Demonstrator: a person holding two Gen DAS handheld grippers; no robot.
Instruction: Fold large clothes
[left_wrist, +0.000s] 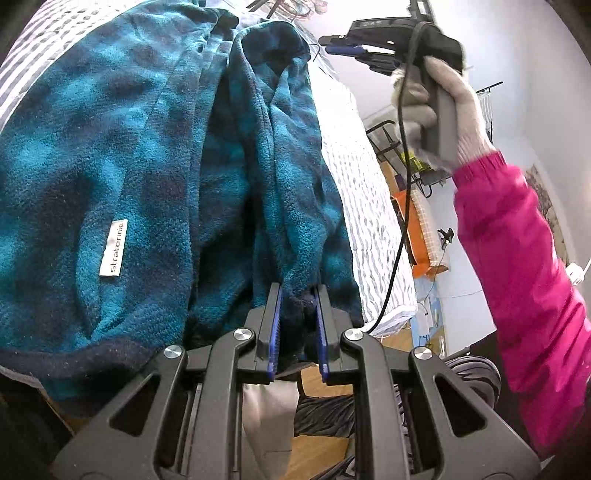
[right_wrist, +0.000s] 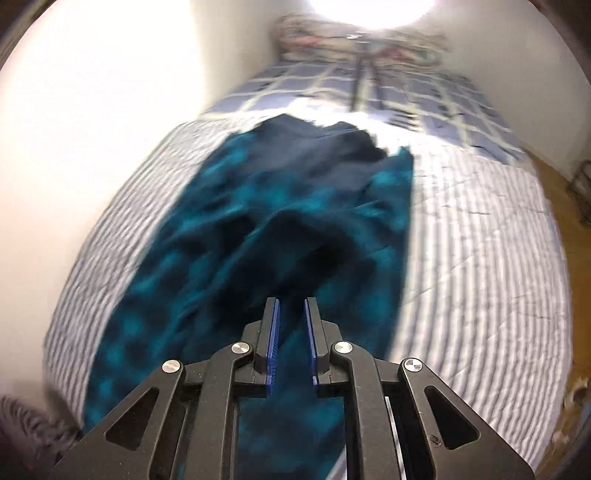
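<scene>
1. Teal-and-navy checked fleece garment (left_wrist: 122, 177) spread lengthwise on grey-and-white striped quilted bedspread (right_wrist: 480, 258); pile fuzzy, check pattern soft-edged, hem banded in solid navy.
2. White woven label (left_wrist: 113, 248) reading "stratermic" sewn flat to the fleece, near the left gripper.
3. Left gripper (left_wrist: 298, 314), black with blue pads, clamped on a bunched navy edge of the garment; fabric fills the gap between the fingers and rises from them in deep vertical folds.
4. Garment doubled on itself beside that grip, several layered edges showing along the fold line.
5. Right gripper (right_wrist: 291, 332), same build, fingers slightly apart with nothing seen between them, hanging above the garment; contact with the fleece cannot be told, the view being motion-blurred.
6. In the right wrist view, far end of garment darker, rumpled into a raised navy heap; near end flatter.
7. Right hand (left_wrist: 439, 107) in a pale knitted glove with bright pink sleeve (left_wrist: 524, 266), gripping the grey handle aloft beside the bed.
8. Blue-and-white checked bedding (right_wrist: 406, 92) beyond the bedspread.
</scene>
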